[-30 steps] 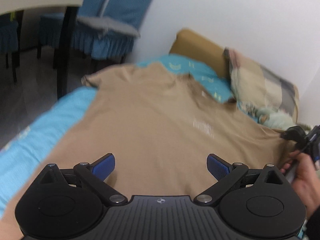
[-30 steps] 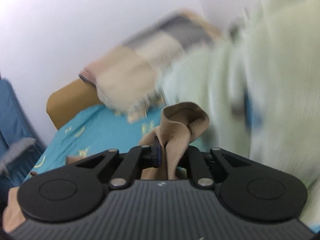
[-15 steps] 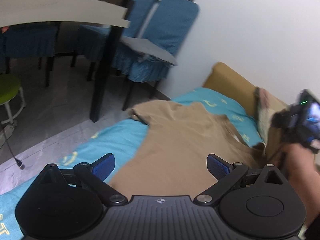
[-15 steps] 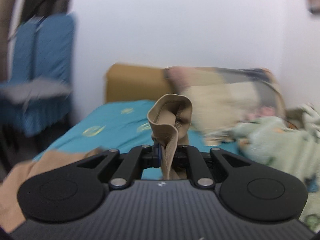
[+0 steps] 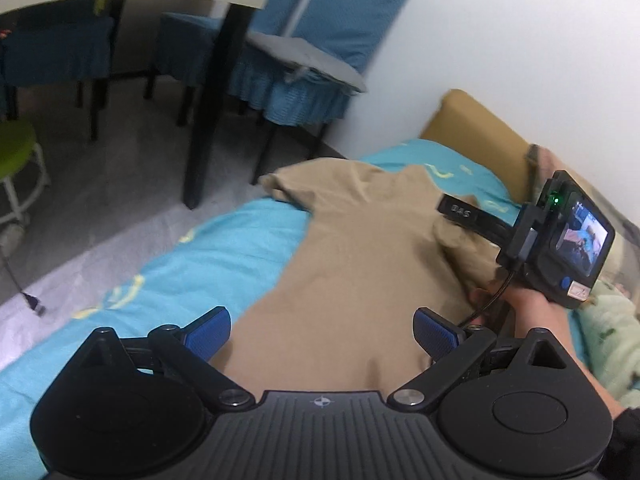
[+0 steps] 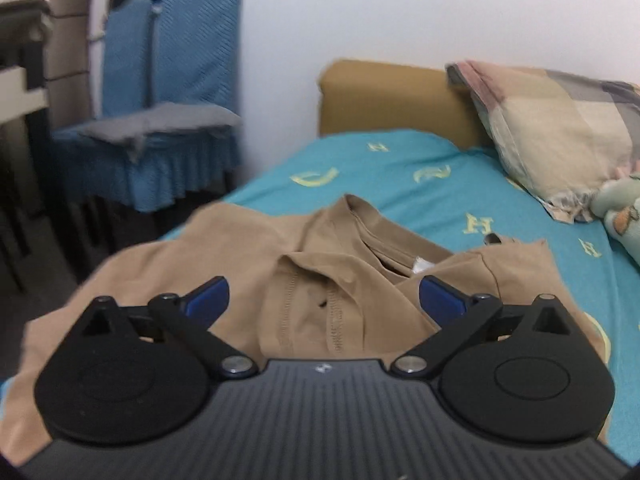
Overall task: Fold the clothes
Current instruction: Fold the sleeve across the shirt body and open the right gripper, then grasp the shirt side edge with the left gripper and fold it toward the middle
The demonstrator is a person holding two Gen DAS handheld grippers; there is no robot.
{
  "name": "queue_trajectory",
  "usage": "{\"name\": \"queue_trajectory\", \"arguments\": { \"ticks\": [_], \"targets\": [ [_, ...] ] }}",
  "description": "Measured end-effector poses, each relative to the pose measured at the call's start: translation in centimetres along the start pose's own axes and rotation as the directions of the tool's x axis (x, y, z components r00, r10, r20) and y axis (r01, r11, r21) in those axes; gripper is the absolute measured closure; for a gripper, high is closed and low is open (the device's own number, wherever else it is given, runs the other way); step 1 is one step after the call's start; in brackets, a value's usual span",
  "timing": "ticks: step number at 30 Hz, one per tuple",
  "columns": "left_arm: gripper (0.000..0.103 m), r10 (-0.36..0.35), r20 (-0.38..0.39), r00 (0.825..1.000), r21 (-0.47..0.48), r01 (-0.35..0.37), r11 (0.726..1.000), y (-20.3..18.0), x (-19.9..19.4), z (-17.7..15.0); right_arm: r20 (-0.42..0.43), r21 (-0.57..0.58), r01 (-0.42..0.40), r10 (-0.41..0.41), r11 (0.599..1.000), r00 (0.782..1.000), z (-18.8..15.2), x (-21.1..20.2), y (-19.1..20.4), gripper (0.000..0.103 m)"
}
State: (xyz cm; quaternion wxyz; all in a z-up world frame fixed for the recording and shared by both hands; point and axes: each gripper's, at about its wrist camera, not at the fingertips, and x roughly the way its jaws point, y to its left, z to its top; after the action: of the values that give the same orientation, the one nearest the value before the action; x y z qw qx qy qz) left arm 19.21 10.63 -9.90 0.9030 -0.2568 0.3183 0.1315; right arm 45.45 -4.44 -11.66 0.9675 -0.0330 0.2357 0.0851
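A tan T-shirt (image 5: pixel 352 264) lies spread on the turquoise bed sheet (image 5: pixel 192 264). In the right wrist view the T-shirt (image 6: pixel 248 256) has one sleeve folded inward over the chest, below the collar (image 6: pixel 384 236). My left gripper (image 5: pixel 322 330) is open above the shirt's lower part, nothing between its blue pads. My right gripper (image 6: pixel 324 296) is open just above the folded sleeve. In the left wrist view a hand (image 5: pixel 528 312) holds the right gripper's body (image 5: pixel 560 236) over the shirt's right side; its fingers are hidden there.
A patterned pillow (image 6: pixel 560 136) and a pale green blanket (image 5: pixel 608 340) lie at the bed's right. A tan headboard (image 6: pixel 392 100) stands against the white wall. Blue-covered chairs (image 5: pixel 304 52), a dark table leg (image 5: pixel 208 112) and a green stool (image 5: pixel 16 152) stand left of the bed.
My right gripper carried the sleeve leftward over the shirt, then opened and let it go; the sleeve now lies folded on the chest. The left gripper stayed open, its view swinging left.
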Motion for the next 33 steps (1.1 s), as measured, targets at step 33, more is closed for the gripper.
{"name": "queue_trajectory", "arguments": {
  "ticks": [33],
  "targets": [
    [0.01,-0.223,-0.02,0.975,0.472,0.206,0.858,-6.8,-12.0,-8.2,0.183,0.365,0.13,-0.208,0.922,0.961,-10.0,-47.9,-14.8,0.0]
  ]
}}
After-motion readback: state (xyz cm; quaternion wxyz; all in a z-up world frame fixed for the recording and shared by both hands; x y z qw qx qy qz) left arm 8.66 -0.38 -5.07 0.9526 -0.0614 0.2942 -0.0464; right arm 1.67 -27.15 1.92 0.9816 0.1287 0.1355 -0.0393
